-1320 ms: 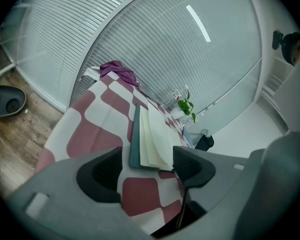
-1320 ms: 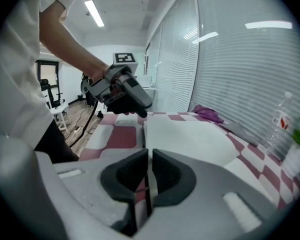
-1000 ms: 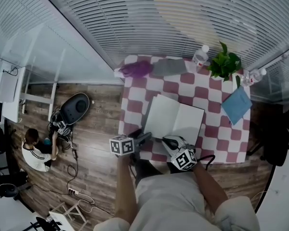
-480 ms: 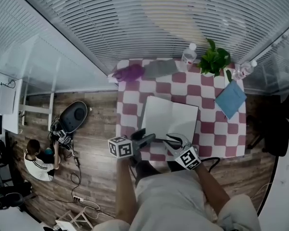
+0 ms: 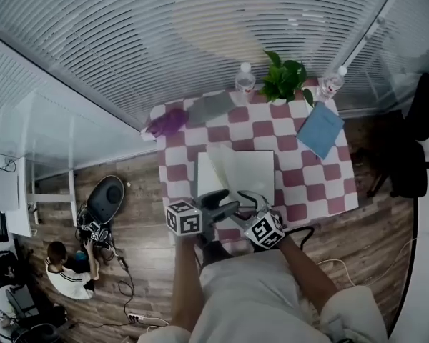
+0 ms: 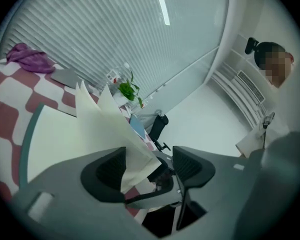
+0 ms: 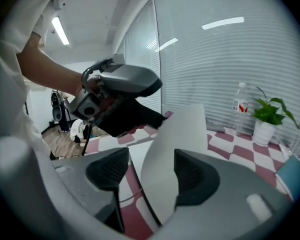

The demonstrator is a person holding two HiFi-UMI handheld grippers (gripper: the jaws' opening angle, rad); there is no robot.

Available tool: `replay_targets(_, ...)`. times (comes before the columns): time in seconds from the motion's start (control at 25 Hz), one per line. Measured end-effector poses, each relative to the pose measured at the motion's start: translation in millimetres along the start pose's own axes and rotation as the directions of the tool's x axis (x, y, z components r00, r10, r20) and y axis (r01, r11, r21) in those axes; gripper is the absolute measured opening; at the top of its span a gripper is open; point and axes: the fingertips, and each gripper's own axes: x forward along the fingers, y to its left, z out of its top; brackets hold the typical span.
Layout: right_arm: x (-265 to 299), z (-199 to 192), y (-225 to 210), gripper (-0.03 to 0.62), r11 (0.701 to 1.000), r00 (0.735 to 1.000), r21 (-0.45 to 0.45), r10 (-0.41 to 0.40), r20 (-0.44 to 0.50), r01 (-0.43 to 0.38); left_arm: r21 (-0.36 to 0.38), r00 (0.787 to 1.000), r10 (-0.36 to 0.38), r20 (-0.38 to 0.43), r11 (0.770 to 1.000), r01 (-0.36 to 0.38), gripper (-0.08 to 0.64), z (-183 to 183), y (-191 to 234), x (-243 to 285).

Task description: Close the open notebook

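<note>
The notebook (image 5: 252, 174) is found lying open on the checkered bench (image 5: 322, 186), near its front edge, with a sheaf of white leaves (image 6: 104, 126) raised off the flat part and standing tilted in the air. The left claw (image 6: 149, 156) is seen spread wide, with the raised leaves passing between its jaws and resting near one pad without being pinched. The right claw (image 7: 150, 159) has just been opening; a single pale leaf stands between its jaws, close to one pad, and is not gripped. The closing is judged to be about half done, since the leaves are up but nothing has been laid over. For the step to be done well, the raised leaves should be gathered together with the cover, so that no loose sheet is left behind or creased. Whether the cover is among what is raised cannot be told. The stack is best swept over in one slow arc about the spine, guided by one claw from behind while the other is kept off the landing side. Thin paper is expected to flop and fan, so a light push on a broad face is preferred to a hard nip at a corner. Once down, the cover should be pressed flat near its free edge. The blue folder (image 5: 319, 129) lies well apart and is not expected to interfere.
</note>
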Motion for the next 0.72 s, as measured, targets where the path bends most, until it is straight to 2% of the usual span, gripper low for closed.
replay_targets(0.04, 0, 1, -3, 0.278, 0.999, 0.999, 0.003, -0.049, 0.002, 0.049, 0.019, 0.999, -0.018, -0.032, 1.000, 0.018, 0.304, -1, -5, 6)
replay_targets(0.12, -2, 1, -11, 0.158, 0.989, 0.990, 0.043, -0.140, 0.010, 0.139, 0.052, 0.994, -0.049, -0.093, 0.997, 0.054, 0.304, -4, -14, 16)
replay_targets(0.2, -6, -2, -19, 0.061, 0.972, 0.980, 0.127, -0.200, 0.011, 0.197, 0.074, 0.989, -0.074, -0.129, 0.994, 0.084, 0.304, -4, -22, 20)
replay_targets(0.32, -16, -9, -26, 0.041, 0.926, 0.964, 0.285, -0.266, 0.027, 0.248, 0.080, 0.985, -0.107, -0.136, 0.990, 0.119, 0.304, 0, -27, 17)
replay_targets(0.4, -24, -16, -33, 0.034, 0.874, 0.942, 0.383, -0.333, 0.027, 0.298, 0.084, 0.985, -0.101, -0.142, 0.990, 0.114, 0.304, 3, -21, 9)
replay_targets(0.52, -34, -36, -39, 0.034, 0.782, 0.900, 0.489, -0.435, -0.018, 0.387, 0.089, 0.984, -0.055, -0.167, 0.994, 0.071, 0.304, -2, 0, -4)
replay_targets(0.6, -38, -45, -43, 0.035, 0.742, 0.876, 0.509, -0.479, -0.054, 0.437, 0.100, 0.981, -0.022, -0.193, 0.994, 0.042, 0.304, -6, 11, -6)
replay_targets(0.72, -38, -51, -46, 0.049, 0.720, 0.852, 0.490, -0.514, -0.098, 0.491, 0.169, 0.971, 0.027, -0.236, 0.986, 0.014, 0.304, -13, 21, -2)
